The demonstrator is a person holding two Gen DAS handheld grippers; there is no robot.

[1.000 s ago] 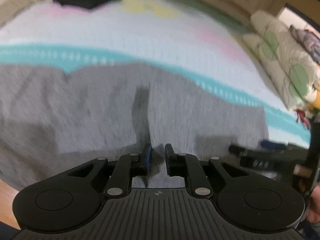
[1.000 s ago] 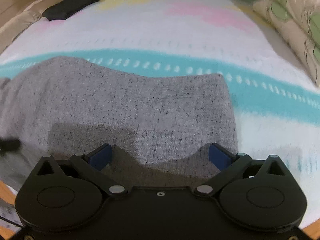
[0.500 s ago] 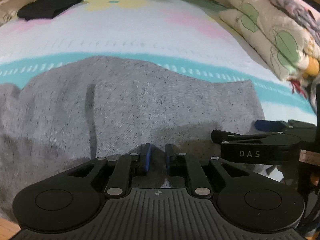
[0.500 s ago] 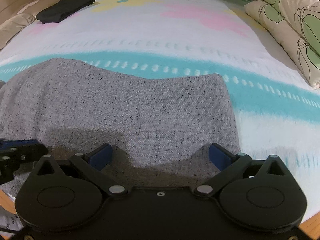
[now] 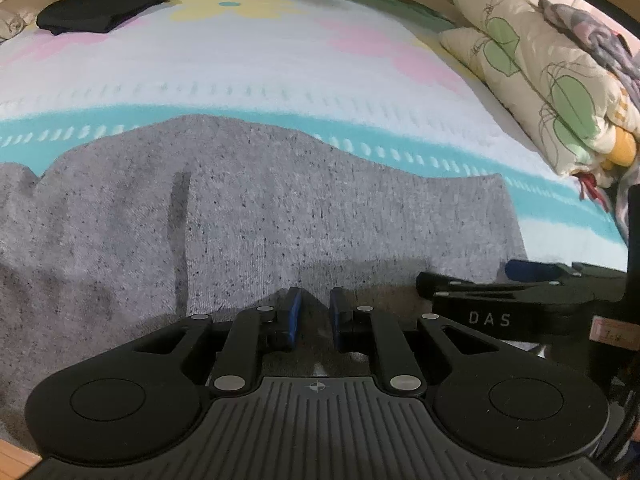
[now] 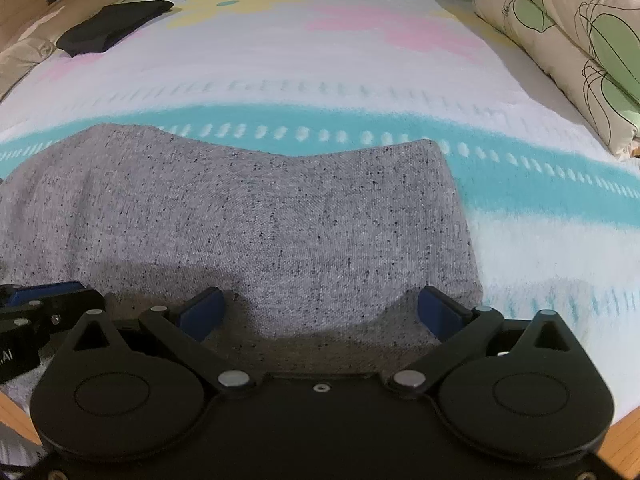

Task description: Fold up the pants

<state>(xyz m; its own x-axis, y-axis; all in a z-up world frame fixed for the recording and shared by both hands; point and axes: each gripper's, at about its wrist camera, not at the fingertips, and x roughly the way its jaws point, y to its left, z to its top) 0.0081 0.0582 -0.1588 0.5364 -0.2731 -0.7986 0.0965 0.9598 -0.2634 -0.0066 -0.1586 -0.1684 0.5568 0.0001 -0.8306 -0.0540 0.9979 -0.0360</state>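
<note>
I see the grey pants [image 5: 280, 208] lying flat on the flowered bed cover [image 5: 260, 64], my left gripper [image 5: 314, 316] low at their near edge with jaws nearly together and only a narrow gap, and my right gripper [image 6: 320, 312] beside it, jaws spread wide over the cloth.

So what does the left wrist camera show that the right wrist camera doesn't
Only the left wrist view: a dark crease in the grey pants, a patterned bundle of cloth on the pillows, and the nearly closed left hand-held gripper head-on. Only the right wrist view: the wide-open right hand-held gripper head-on and the bed's wooden edge. Both: the pants, folded black garment, floral bedspread, leaf-print pillows.
</note>
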